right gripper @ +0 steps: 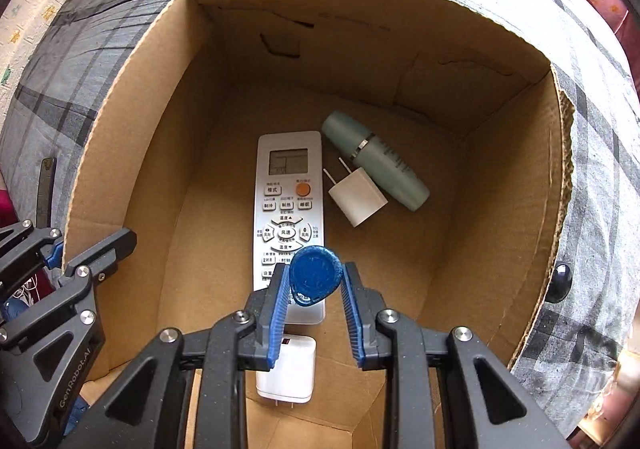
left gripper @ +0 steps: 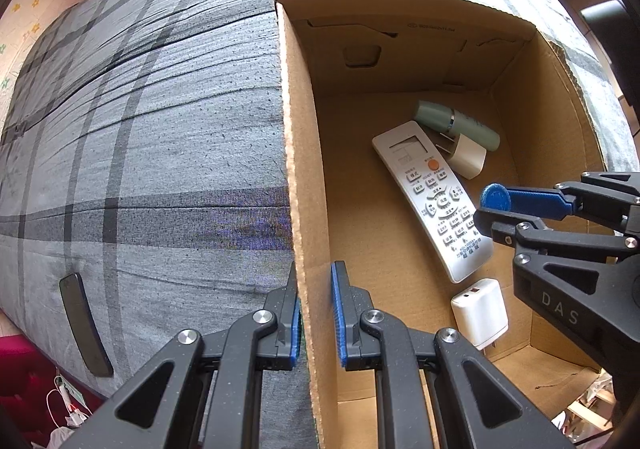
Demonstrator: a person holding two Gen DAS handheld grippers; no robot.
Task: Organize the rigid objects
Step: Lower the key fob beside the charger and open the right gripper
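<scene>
An open cardboard box (right gripper: 132, 153) sits on a grey plaid bed. Inside lie a white remote control (right gripper: 289, 209), a green bottle (right gripper: 376, 161), a small white plug adapter (right gripper: 358, 201) and a larger white charger (right gripper: 286, 369). My right gripper (right gripper: 314, 283) is shut on a blue key fob (right gripper: 314, 275) and holds it above the remote's lower end; it also shows in the left wrist view (left gripper: 494, 205). My left gripper (left gripper: 316, 313) is shut on the box's left wall (left gripper: 304, 185), one finger on each side.
A dark phone-like slab (left gripper: 84, 329) lies on the bed (left gripper: 160, 129) left of the box. A small dark object (right gripper: 560, 281) lies on the bed right of the box. Cables and clutter lie on the floor at lower left.
</scene>
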